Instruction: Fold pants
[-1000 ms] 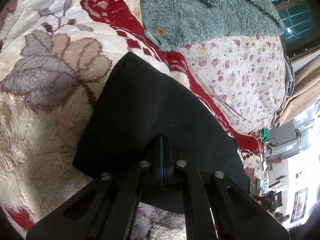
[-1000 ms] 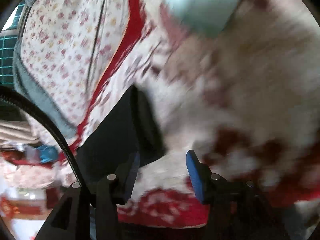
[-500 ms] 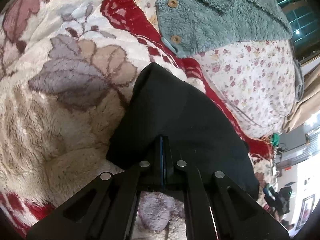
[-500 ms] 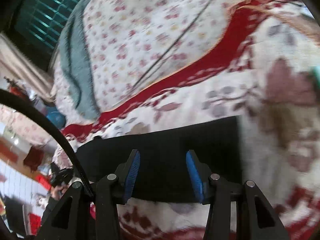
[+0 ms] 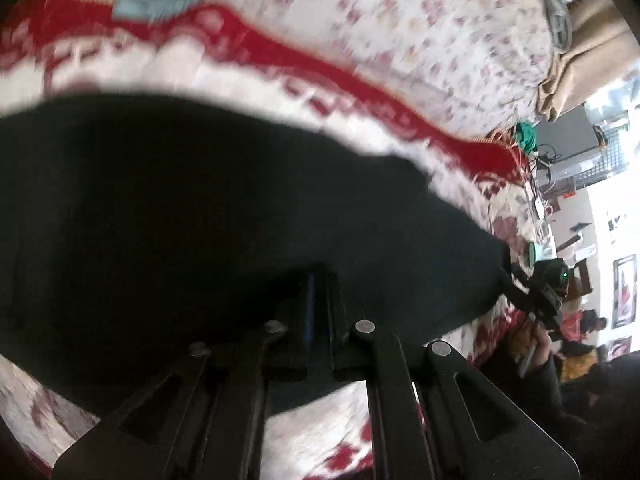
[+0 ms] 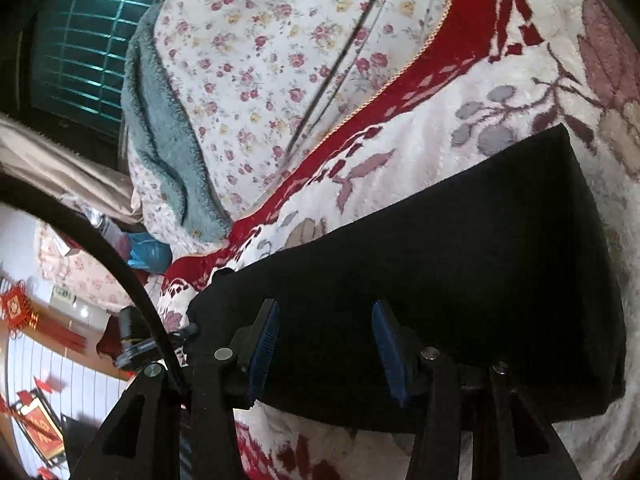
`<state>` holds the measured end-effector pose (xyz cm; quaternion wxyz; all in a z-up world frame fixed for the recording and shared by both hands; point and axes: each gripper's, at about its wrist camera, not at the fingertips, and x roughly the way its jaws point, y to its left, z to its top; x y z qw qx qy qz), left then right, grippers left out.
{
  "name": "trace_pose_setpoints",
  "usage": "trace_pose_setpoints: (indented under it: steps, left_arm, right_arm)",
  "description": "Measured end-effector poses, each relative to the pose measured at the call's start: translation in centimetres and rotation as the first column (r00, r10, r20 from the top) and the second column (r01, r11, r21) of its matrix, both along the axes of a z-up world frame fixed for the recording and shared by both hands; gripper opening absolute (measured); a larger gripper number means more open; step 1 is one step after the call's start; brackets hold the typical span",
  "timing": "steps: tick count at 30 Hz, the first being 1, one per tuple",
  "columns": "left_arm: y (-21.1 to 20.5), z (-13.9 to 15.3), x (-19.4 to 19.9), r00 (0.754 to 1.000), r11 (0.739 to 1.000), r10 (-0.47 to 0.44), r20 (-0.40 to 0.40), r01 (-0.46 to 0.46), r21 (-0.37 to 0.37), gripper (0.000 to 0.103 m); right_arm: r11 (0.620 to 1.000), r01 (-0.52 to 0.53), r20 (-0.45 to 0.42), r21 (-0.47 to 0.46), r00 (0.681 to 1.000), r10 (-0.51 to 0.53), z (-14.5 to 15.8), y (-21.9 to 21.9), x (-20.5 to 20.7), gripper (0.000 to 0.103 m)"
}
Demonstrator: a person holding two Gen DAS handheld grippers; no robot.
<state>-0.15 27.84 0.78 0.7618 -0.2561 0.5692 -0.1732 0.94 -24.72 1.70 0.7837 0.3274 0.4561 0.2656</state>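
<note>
Black pants lie folded into a flat band on a plush cream-and-red blanket. My left gripper is shut, its tips low over the middle of the dark cloth. I see no fold lifted or pinched between them, and this view is blurred by motion. In the right wrist view the pants stretch from lower left to upper right. My right gripper stands open above their near edge. Its blue pads have only flat cloth showing in the gap between them.
A teal fleece jacket and a floral quilt lie beyond the blanket's red border. A barred window is behind them. A beige cloth and room furniture sit off the bed's right side.
The left view swung quickly: the pants now fill its lower left and the teal jacket slid to the top edge. The right gripper came over the pants' near edge. The pants stayed flat.
</note>
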Motion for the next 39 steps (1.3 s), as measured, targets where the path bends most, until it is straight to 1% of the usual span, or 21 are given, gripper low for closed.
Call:
trace_pose_setpoints:
  steps: [2, 4, 7, 9, 10, 12, 13, 14, 15, 17, 19, 21, 23, 25, 28, 30, 31, 33, 35, 37, 39]
  left_arm:
    - [0.7, -1.0, -0.7, 0.998, 0.999, -0.024, -0.056, 0.022, -0.045, 0.002]
    - [1.7, -1.9, -1.5, 0.996, 0.992, -0.021, -0.089, 0.010, -0.124, 0.002]
    - [1.9, -1.5, -1.9, 0.993, 0.992, -0.038, -0.109, 0.025, -0.124, 0.002]
    - [1.5, -0.2, -2.0, 0.991, 0.997, -0.055, -0.119, 0.048, -0.064, 0.002]
    - [1.1, 1.5, -1.9, 0.995, 0.998, -0.062, -0.083, 0.061, -0.014, 0.002]
    - [0.8, 3.9, -1.6, 0.998, 0.998, -0.062, 0.004, 0.062, 0.006, 0.003]
    - [0.6, 4.6, -1.3, 0.997, 0.998, -0.057, 0.045, 0.056, 0.020, 0.003]
    - [0.1, 4.9, -0.9, 0.996, 0.996, -0.053, 0.068, 0.049, 0.068, 0.003]
    - [-0.3, 4.4, -0.4, 0.997, 0.992, -0.059, 0.056, 0.052, 0.117, 0.003]
    - [-1.1, 1.7, 0.3, 0.996, 0.977, -0.081, -0.040, 0.087, 0.194, 0.003]
    - [-1.9, 1.8, 0.2, 0.997, 0.978, -0.078, -0.025, 0.081, 0.194, 0.003]
    - [-1.8, 2.2, 0.0, 0.994, 0.980, -0.084, -0.065, 0.094, 0.178, 0.003]
    - [-2.9, 2.8, -0.5, 0.987, 0.960, -0.130, -0.095, 0.149, 0.236, 0.003]
    - [-4.1, 4.3, -0.9, 0.988, 0.935, -0.138, -0.072, 0.154, 0.319, 0.003]
    - [-7.1, 7.8, -1.3, 0.988, 0.881, -0.142, 0.066, 0.096, 0.464, 0.004]
    - [-9.3, 9.5, -1.0, 0.982, 0.868, -0.120, 0.144, 0.033, 0.496, 0.004]
    - [-9.3, 9.9, -0.6, 0.979, 0.879, -0.106, 0.175, 0.009, 0.478, 0.004]
    - [-11.5, 10.7, 0.2, 0.966, 0.929, -0.050, 0.255, -0.049, 0.368, 0.004]
    - [-13.6, 10.1, 0.9, 0.957, 0.963, -0.041, 0.287, -0.039, 0.268, 0.004]
    - [-16.3, 8.8, 1.7, 0.956, 0.982, -0.041, 0.291, -0.014, 0.187, 0.004]
    - [-19.3, 7.1, 1.8, 0.955, 0.995, -0.061, 0.290, 0.034, 0.096, 0.004]
  right_arm:
    - [1.000, -0.015, 0.013, -0.008, 1.000, 0.015, 0.0, 0.0, -0.1, 0.046]
    - [1.000, -0.021, 0.023, -0.018, 1.000, 0.021, 0.0, 0.2, -0.1, 0.046]
    - [0.999, -0.027, 0.047, -0.038, 0.998, 0.029, 0.0, 0.4, -0.2, 0.046]
    - [0.999, -0.029, 0.060, -0.042, 0.998, 0.032, -0.1, 0.5, -0.2, 0.046]
    - [0.999, -0.029, 0.068, -0.038, 0.997, 0.032, -0.1, 0.5, -0.2, 0.046]
    - [0.999, -0.025, 0.078, -0.027, 0.997, 0.027, -0.2, 0.3, -0.3, 0.046]
    - [0.999, -0.024, 0.081, -0.025, 0.996, 0.026, -0.2, 0.3, -0.4, 0.046]
    - [0.999, -0.022, 0.085, -0.027, 0.996, 0.024, -0.3, 0.4, -0.4, 0.046]
    - [0.999, -0.021, 0.089, -0.031, 0.996, 0.023, -0.3, 0.4, -0.5, 0.046]
    - [0.999, -0.022, 0.098, -0.050, 0.995, 0.026, -0.1, 0.6, -0.6, 0.046]
    - [0.997, -0.026, 0.108, -0.072, 0.994, 0.034, 0.0, 0.8, -0.7, 0.046]
    - [0.996, -0.031, 0.113, -0.085, 0.993, 0.040, 0.1, 1.0, -0.8, 0.046]
    - [0.995, -0.033, 0.113, -0.093, 0.993, 0.043, 0.1, 1.1, -0.8, 0.046]
    - [0.995, -0.033, 0.108, -0.095, 0.993, 0.043, 0.1, 1.1, -0.7, 0.047]
    - [0.996, -0.036, 0.092, -0.083, 0.995, 0.043, 0.1, 0.8, -0.7, 0.046]
    - [0.995, -0.028, 0.057, -0.093, 0.998, 0.033, 0.8, 0.4, -0.9, 0.046]
    - [0.996, -0.006, 0.042, -0.093, 0.999, 0.010, 1.5, -0.2, -1.2, 0.046]
    - [0.991, 0.086, 0.067, -0.104, 0.995, -0.080, 3.2, -2.3, -2.6, 0.046]
    - [0.969, 0.226, 0.091, -0.098, 0.972, -0.218, 4.5, -5.3, -4.6, 0.047]
    - [0.945, 0.324, 0.036, -0.047, 0.946, -0.322, 4.3, -7.9, -6.0, 0.048]
    - [0.924, 0.382, -0.076, 0.027, 0.922, -0.379, 2.9, -9.7, -7.1, 0.048]
